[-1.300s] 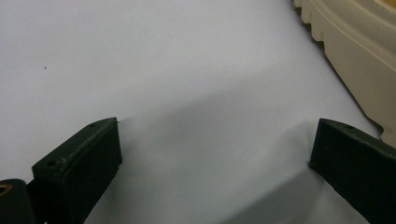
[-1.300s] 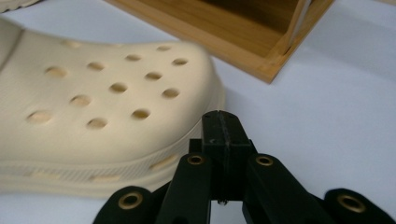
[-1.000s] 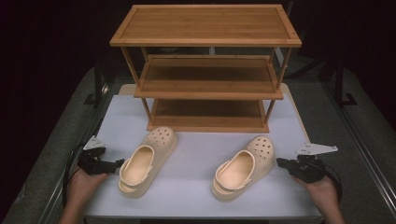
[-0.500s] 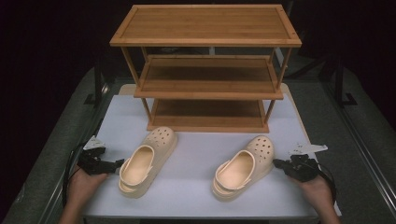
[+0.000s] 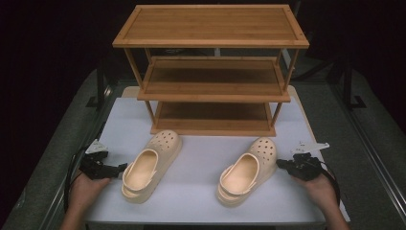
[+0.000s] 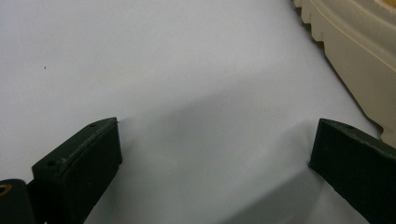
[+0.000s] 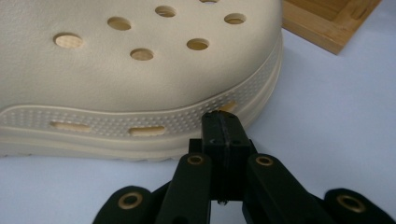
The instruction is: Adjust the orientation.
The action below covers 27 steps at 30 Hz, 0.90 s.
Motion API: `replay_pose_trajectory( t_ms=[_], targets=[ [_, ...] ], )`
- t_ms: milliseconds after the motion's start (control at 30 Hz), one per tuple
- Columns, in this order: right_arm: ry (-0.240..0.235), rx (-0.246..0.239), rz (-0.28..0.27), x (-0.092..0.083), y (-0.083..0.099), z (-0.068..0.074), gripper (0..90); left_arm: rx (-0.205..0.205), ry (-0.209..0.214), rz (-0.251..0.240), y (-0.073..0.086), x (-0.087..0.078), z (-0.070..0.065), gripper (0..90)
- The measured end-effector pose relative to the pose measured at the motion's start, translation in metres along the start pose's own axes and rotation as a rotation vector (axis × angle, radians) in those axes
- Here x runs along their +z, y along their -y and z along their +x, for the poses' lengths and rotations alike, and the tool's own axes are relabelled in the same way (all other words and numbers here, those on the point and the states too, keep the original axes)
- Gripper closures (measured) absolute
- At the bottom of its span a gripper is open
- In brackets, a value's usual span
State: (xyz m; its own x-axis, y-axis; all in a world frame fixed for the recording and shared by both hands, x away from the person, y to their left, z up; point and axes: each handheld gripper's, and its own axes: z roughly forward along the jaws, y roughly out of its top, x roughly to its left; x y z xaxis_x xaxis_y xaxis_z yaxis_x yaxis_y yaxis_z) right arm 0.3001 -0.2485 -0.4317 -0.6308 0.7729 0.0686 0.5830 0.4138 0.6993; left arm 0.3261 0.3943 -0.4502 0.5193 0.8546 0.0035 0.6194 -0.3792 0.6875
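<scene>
Two cream clogs lie on the white table in front of a wooden rack. The left clog (image 5: 149, 166) has my left gripper (image 5: 118, 167) just off its left side, jaws spread wide with only tabletop between them; the clog's sole (image 6: 359, 56) runs along the right of the left gripper view, by the right jaw. The right clog (image 5: 248, 167) has my right gripper (image 5: 281, 164) at its right side. In the right gripper view the jaws are pressed together, tips (image 7: 222, 122) at the clog's (image 7: 140, 70) ribbed sole edge, holding nothing.
A three-tier bamboo shoe rack (image 5: 210, 72) stands at the back of the white table (image 5: 201, 191); its base corner (image 7: 331, 23) lies just beyond the right clog's toe. Dark floor and metal rails flank the table on both sides.
My right gripper has slid left, closing in on the right clog's side. The left gripper and both clogs have stayed put.
</scene>
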Motion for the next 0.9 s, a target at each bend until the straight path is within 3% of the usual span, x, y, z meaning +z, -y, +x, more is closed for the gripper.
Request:
replay_pose_trajectory(
  t_ms=[700,900],
  targets=[
    [-0.035,-0.042,0.02,0.027,-0.029,0.001,89.9,0.0,-0.001,0.0,0.0,0.0,0.0,1.2],
    [-0.054,-0.022,0.007,0.032,-0.031,0.001,89.9,0.0,-0.001,0.0,0.0,0.0,0.0,1.2]
  ],
)
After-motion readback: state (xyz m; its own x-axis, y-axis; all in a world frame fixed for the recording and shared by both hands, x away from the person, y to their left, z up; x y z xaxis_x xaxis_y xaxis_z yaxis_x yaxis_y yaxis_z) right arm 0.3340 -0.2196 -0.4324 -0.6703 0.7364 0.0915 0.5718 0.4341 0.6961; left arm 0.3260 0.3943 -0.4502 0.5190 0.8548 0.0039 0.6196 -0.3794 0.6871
